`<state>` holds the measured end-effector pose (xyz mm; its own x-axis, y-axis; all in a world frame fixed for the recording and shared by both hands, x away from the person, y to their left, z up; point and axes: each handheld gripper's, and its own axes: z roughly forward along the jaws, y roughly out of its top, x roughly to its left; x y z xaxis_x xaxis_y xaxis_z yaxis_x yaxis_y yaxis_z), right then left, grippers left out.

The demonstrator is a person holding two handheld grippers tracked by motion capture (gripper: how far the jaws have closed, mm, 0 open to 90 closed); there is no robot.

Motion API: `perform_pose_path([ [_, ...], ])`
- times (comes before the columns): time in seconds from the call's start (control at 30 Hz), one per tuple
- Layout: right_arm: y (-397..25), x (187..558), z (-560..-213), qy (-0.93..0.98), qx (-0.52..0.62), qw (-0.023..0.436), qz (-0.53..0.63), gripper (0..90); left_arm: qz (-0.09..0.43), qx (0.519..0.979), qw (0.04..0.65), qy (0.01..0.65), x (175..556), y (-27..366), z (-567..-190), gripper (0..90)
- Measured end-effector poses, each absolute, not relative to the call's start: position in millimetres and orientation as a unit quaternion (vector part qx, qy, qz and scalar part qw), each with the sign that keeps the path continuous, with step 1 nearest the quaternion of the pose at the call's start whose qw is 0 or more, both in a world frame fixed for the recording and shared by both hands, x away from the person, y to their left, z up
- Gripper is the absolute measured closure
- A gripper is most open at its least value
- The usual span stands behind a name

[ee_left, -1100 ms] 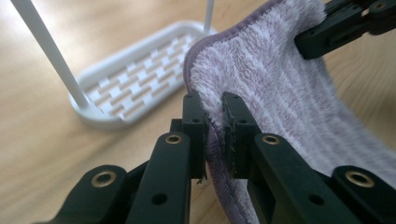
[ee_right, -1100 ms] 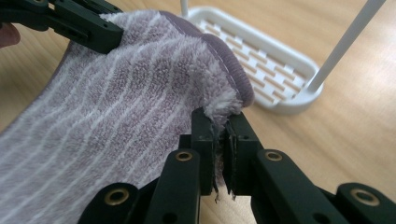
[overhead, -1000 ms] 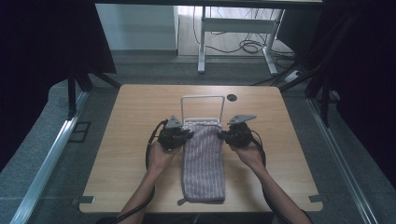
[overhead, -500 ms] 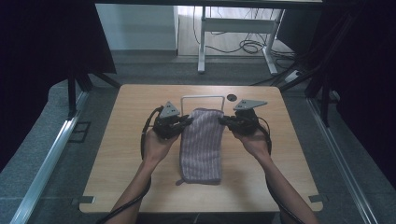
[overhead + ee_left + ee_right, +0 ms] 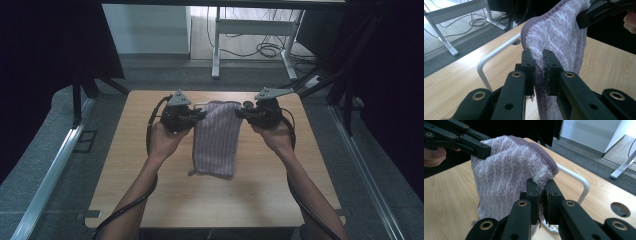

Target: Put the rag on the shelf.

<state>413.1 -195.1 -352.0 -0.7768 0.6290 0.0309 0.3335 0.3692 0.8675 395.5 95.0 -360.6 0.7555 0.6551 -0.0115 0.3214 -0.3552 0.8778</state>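
Wooden table (image 5: 150, 200) carries a white rack (image 5: 576, 177); above the rack, left gripper (image 5: 199, 116) and right gripper (image 5: 241, 114) each clamp a corner of the striped towel (image 5: 216, 140).

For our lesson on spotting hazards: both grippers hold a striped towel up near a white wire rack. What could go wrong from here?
1. The left gripper and right gripper pinch only the towel by its edge, so it might slip free.
2. The towel's lower end drags on the table and may bunch.
3. The rack looks light and could tip.
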Motion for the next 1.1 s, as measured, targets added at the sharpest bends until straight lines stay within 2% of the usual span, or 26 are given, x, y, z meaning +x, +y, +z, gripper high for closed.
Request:
perform_pose_path([
  [0.5, -189, 439, -299, 0.804, 0.294, 0.197, 0.477, 83.3, 0.197, 0.794, 0.486, 0.308, 428, 96, -311, 79.6],
  [1.1, -177, 484, -260, 0.79, 0.318, 0.229, 0.471, 82.8, 0.221, 0.773, 0.488, 0.341, 472, 93, -284, 78.3],
])
